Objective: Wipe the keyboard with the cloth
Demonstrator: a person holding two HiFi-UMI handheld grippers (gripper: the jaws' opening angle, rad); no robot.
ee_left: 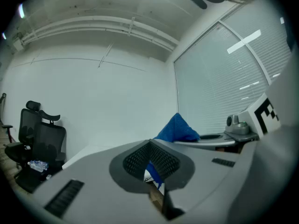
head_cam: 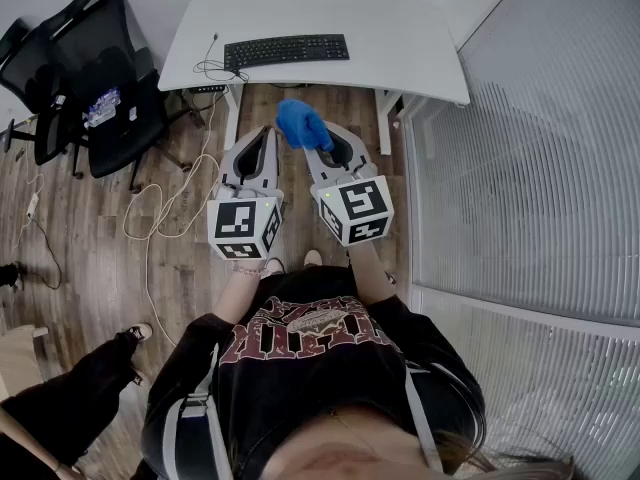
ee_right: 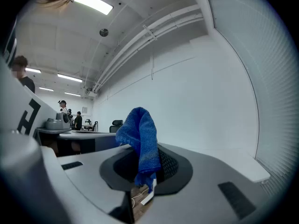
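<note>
- wood floor (head_cam: 100,258) runs under everything, with pale cables (head_cam: 165,203) looping across it at the left.
- nearest the head camera, a person in a dark printed sweatshirt (head_cam: 300,358) holds 2 grippers out in front, side by side and close together.
- each gripper carries a cube with square markers, the left cube (head_cam: 245,226) and the right cube (head_cam: 357,208), both just past the wrists.
- the left gripper (head_cam: 262,136) has its 2 ribbed pads brought together at the tips; its own view shows nothing caught between them.
- the right gripper (head_cam: 322,140) is clamped on a blue cloth (head_cam: 300,123), which bunches up above the jaw tips; in the right gripper view part of it folds over and hangs down between the pads.
- both grippers are held in the air over the floor, short of the desk edge.
- farther on stands a white desk (head_cam: 400,48), and the black keyboard (head_cam: 287,49) lies flat on it toward the near edge, its cord curling off its left end. the cloth is well apart from the keyboard.
- left of the desk are black office chairs (head_cam: 110,78).
- along the right side runs a wall of white blinds (head_cam: 540,168).
</note>
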